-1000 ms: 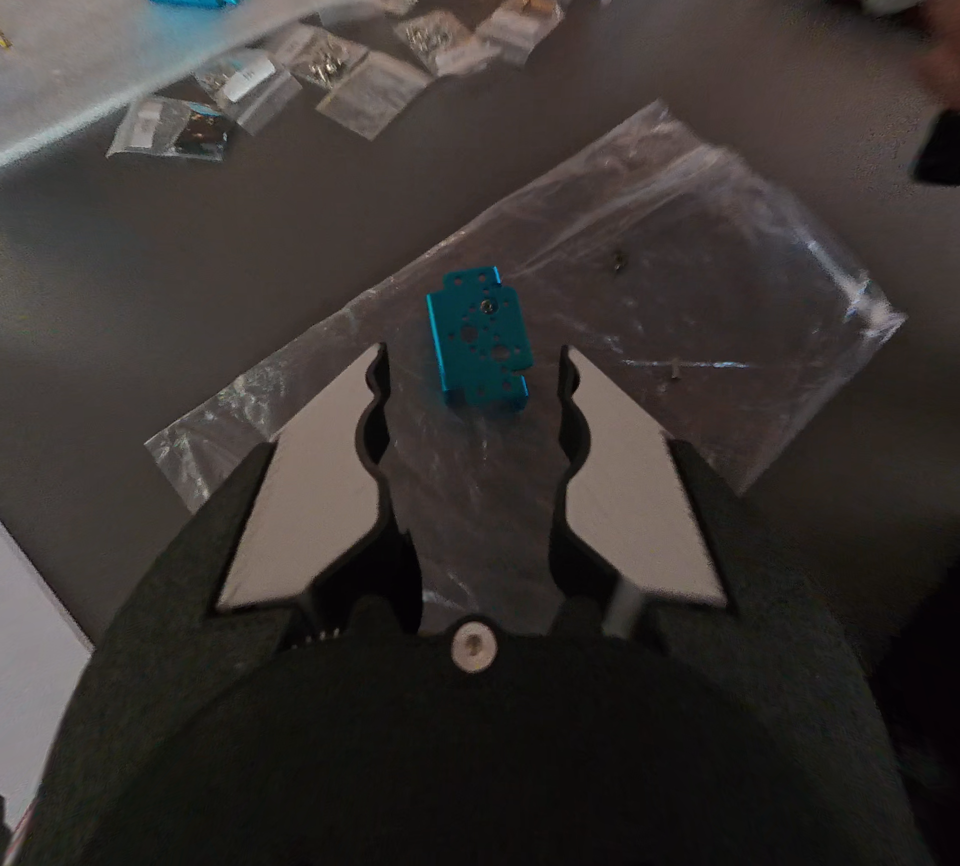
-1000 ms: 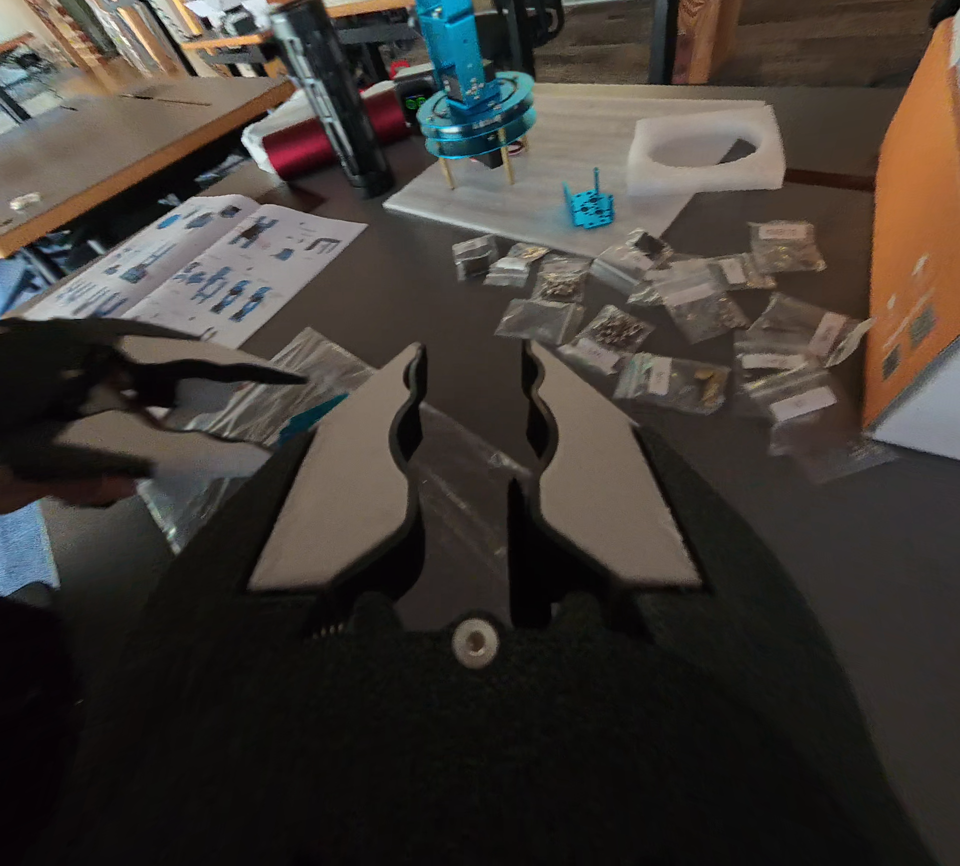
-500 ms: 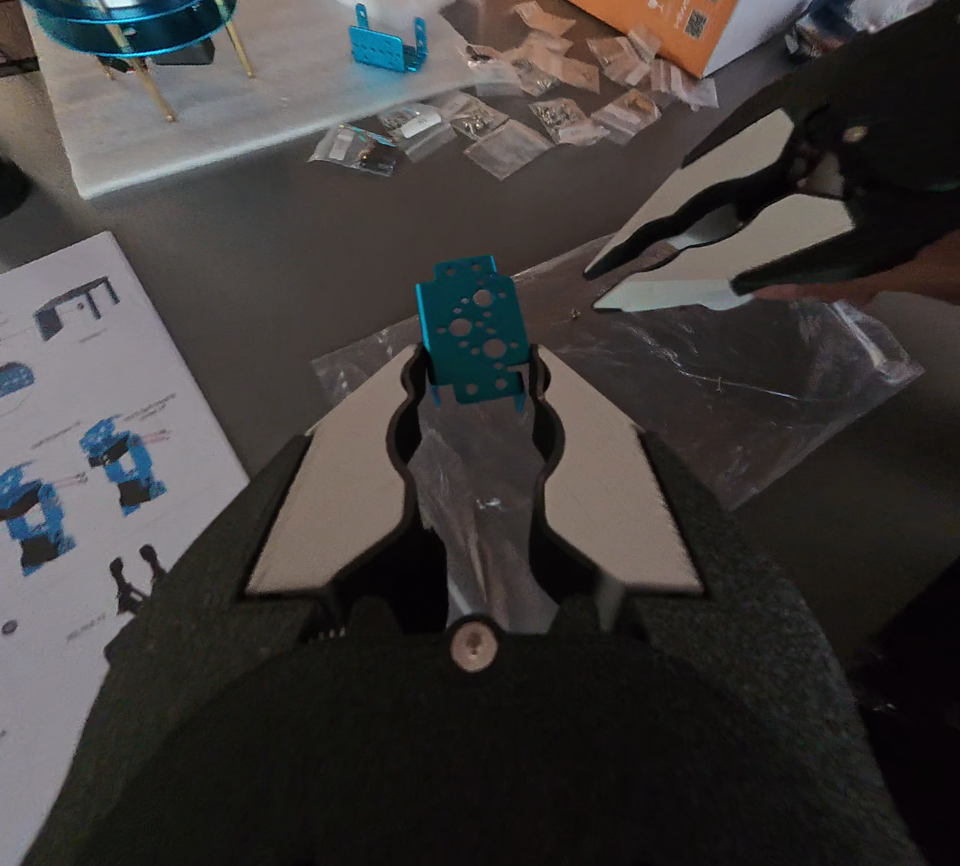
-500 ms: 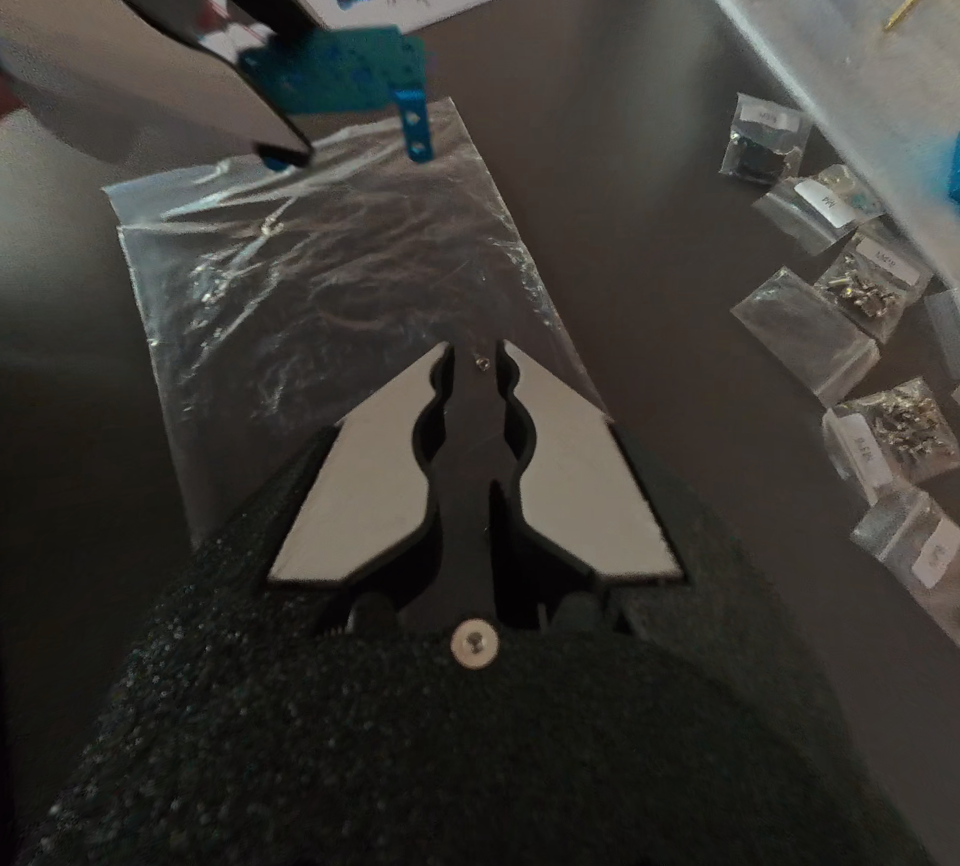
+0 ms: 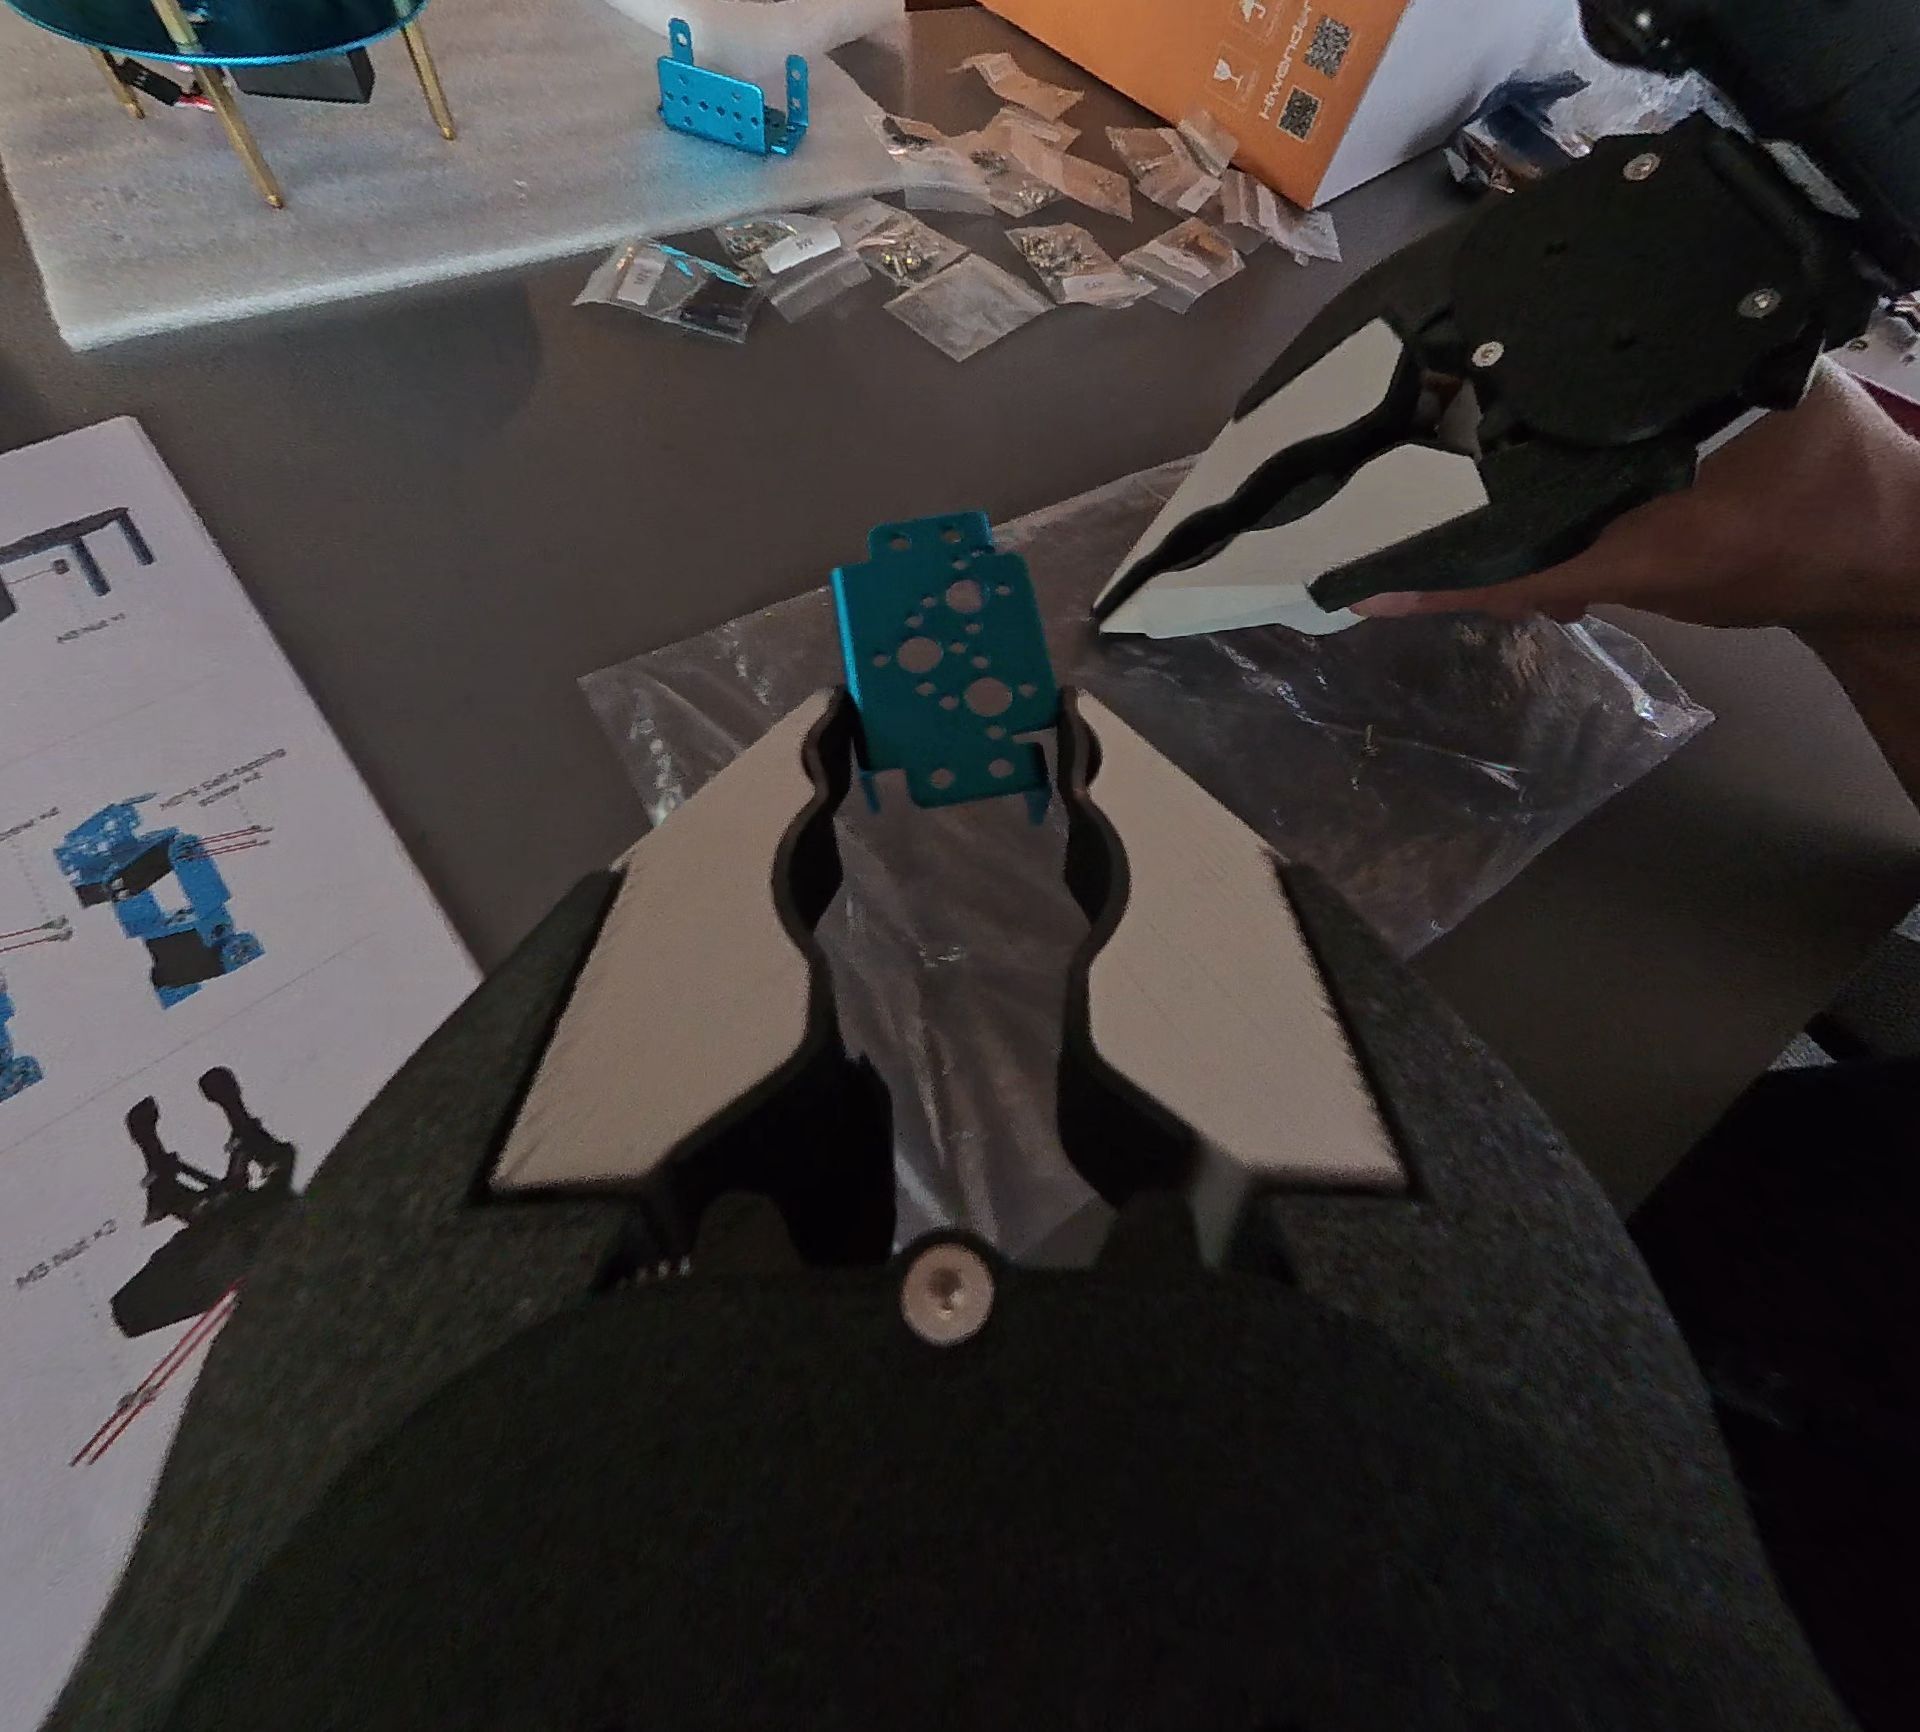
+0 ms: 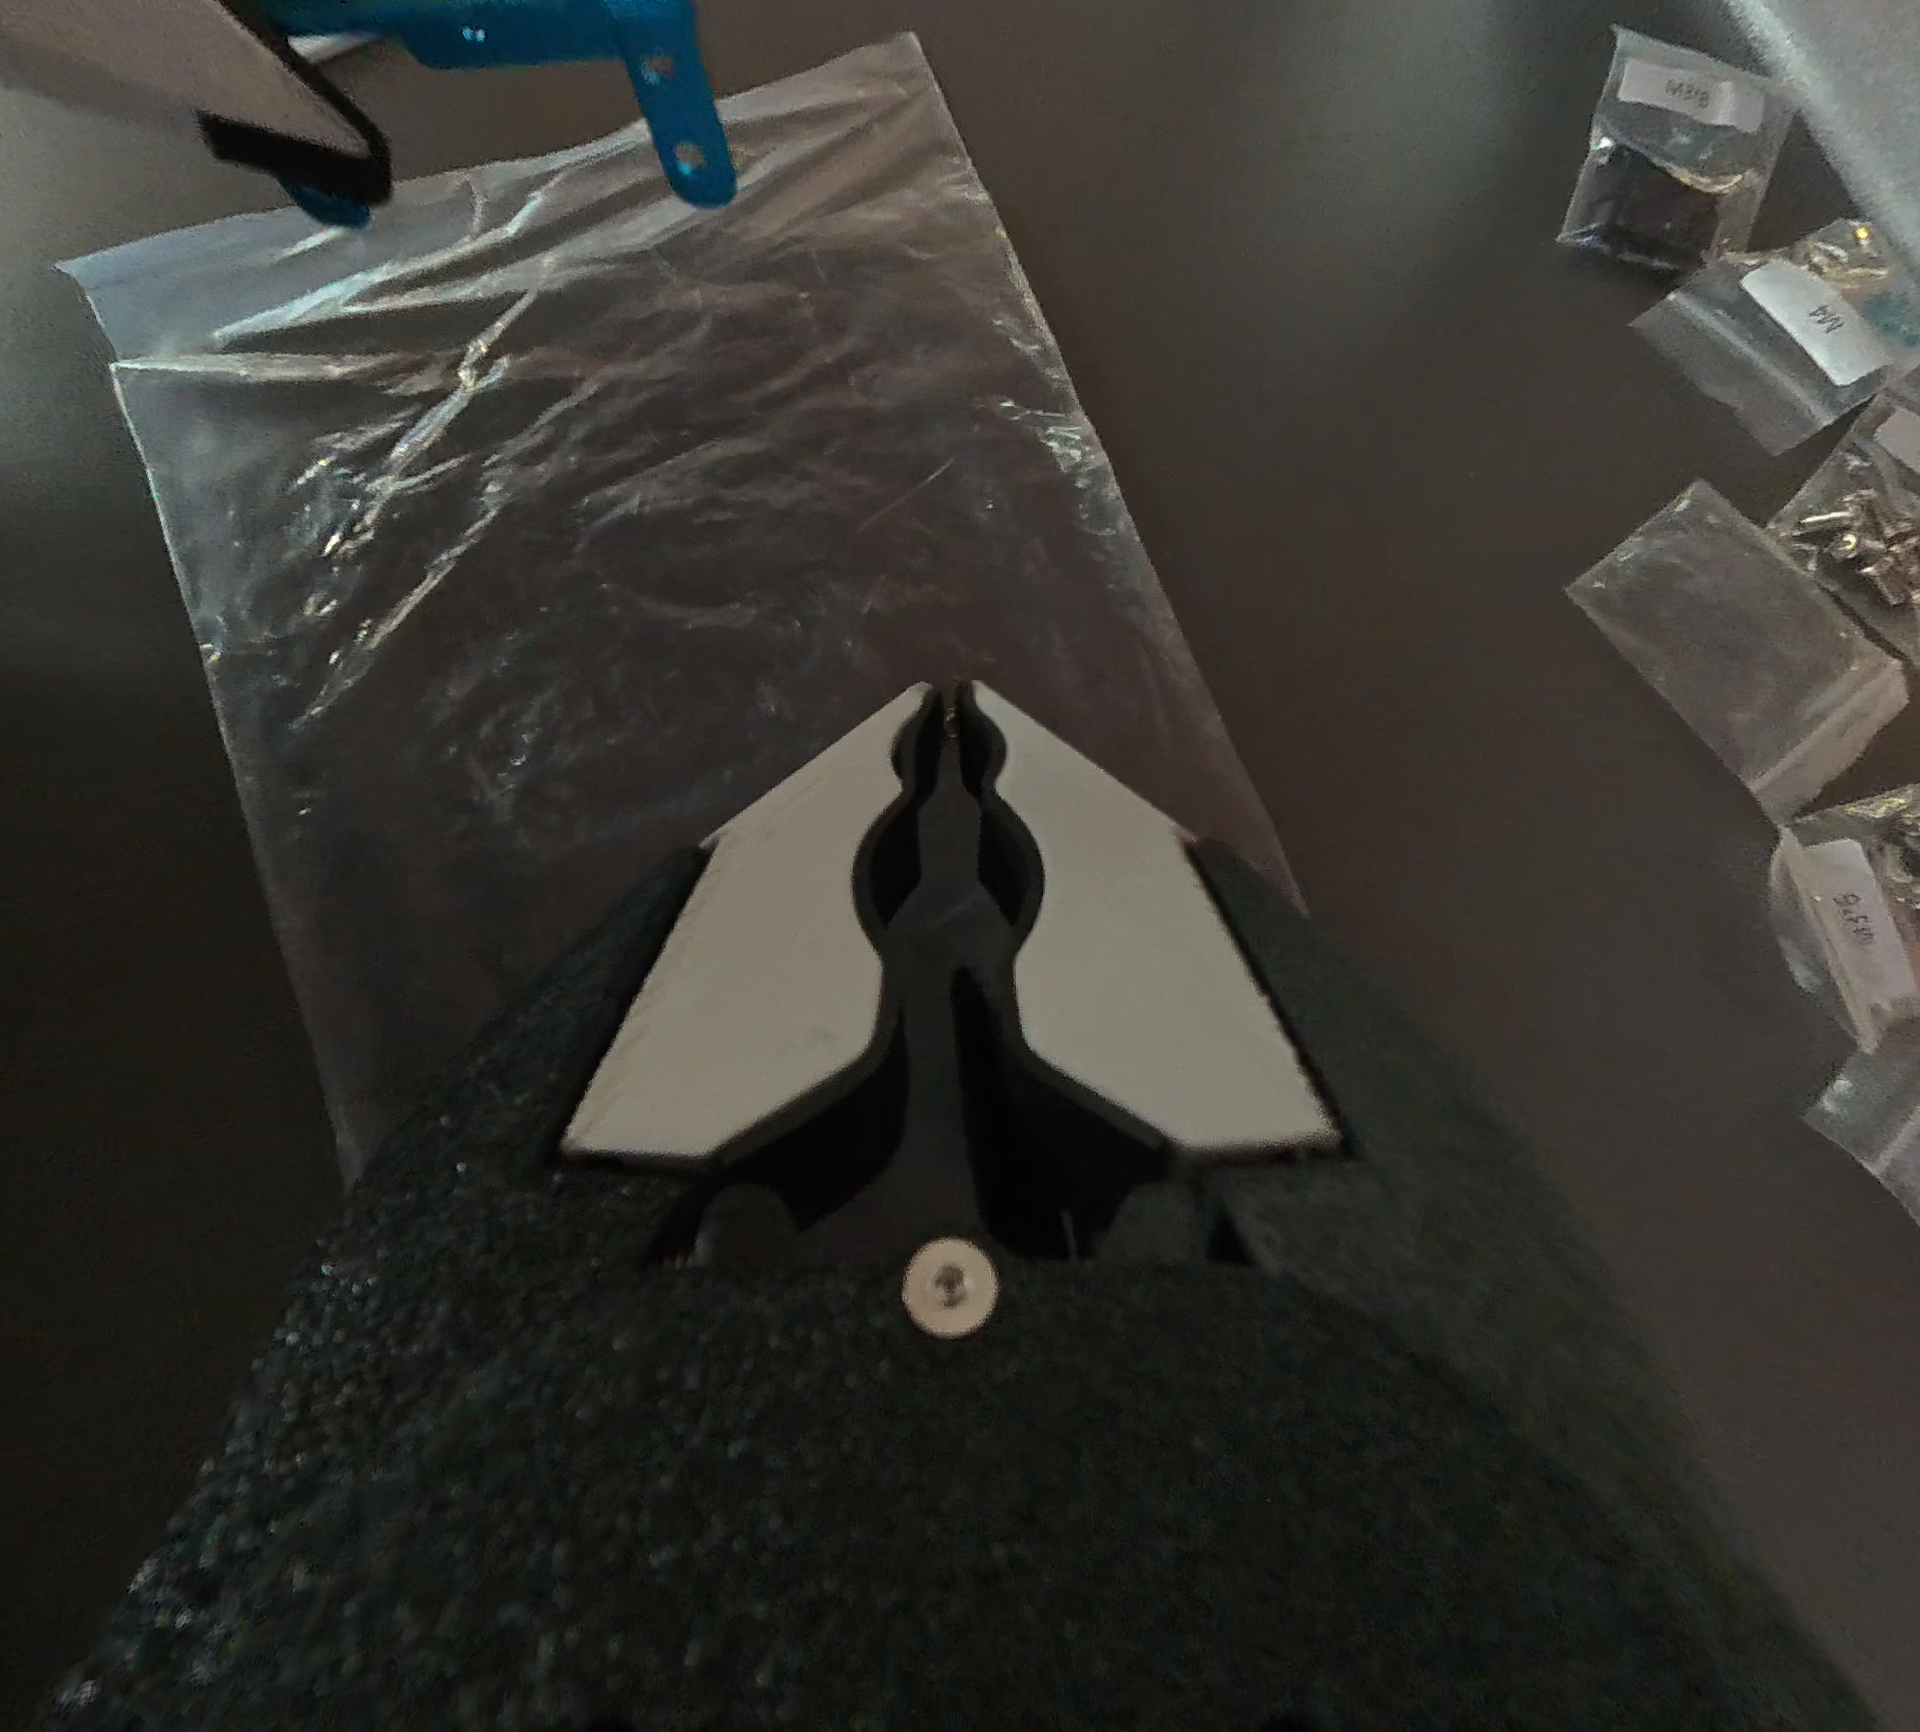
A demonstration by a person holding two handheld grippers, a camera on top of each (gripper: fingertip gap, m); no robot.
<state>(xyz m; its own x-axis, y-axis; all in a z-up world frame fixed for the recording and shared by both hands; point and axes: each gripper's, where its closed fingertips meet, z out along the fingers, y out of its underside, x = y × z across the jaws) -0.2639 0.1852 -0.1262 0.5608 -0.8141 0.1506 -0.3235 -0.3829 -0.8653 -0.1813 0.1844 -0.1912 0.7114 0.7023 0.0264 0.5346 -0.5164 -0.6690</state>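
A: Left gripper (image 5: 951, 747) is now clamping the blue bracket (image 5: 951, 674), lifted off the plastic bag (image 5: 1403, 747).
B: Right gripper (image 6: 954, 706), at 2 o'clock, is closing down narrow on a tiny screw (image 6: 953, 716).

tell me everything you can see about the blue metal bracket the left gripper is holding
The blue bracket is a flat plate of what looks like anodized metal, punched with round holes of several sizes, with bent side flanges and two drilled tabs hanging down. The left gripper clamps its lower end between its fingertips, so the bracket stands lifted above the clear plastic bag, tilted slightly. Nothing else touches it; the right gripper is close by, apart.
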